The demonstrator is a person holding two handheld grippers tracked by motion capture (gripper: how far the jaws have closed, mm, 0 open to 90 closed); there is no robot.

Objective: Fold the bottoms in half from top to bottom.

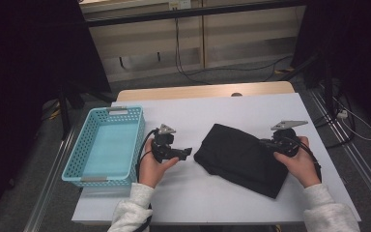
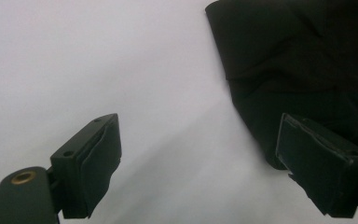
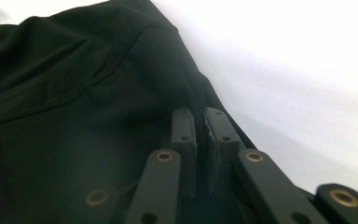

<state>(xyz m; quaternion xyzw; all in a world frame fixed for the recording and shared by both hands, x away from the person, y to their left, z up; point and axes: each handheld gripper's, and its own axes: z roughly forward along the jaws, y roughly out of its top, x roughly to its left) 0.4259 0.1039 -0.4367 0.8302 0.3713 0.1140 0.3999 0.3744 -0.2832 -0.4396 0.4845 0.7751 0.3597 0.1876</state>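
Pinching soft, creased black cloth (image 3: 74,107), right claw (image 3: 200,126) clamped.

It looks like a lab or recording room. A white tabletop (image 1: 251,108) stands on grey carpet, with cables (image 1: 188,72) trailing at 12 o'clock, metal floor rails (image 1: 348,145) at 3, and dark stands (image 1: 72,92) at 10.

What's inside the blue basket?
The blue basket looks empty: its pale floor shows bare in the high view. The strip just behind its near wall is covered, so something small there could not be seen.
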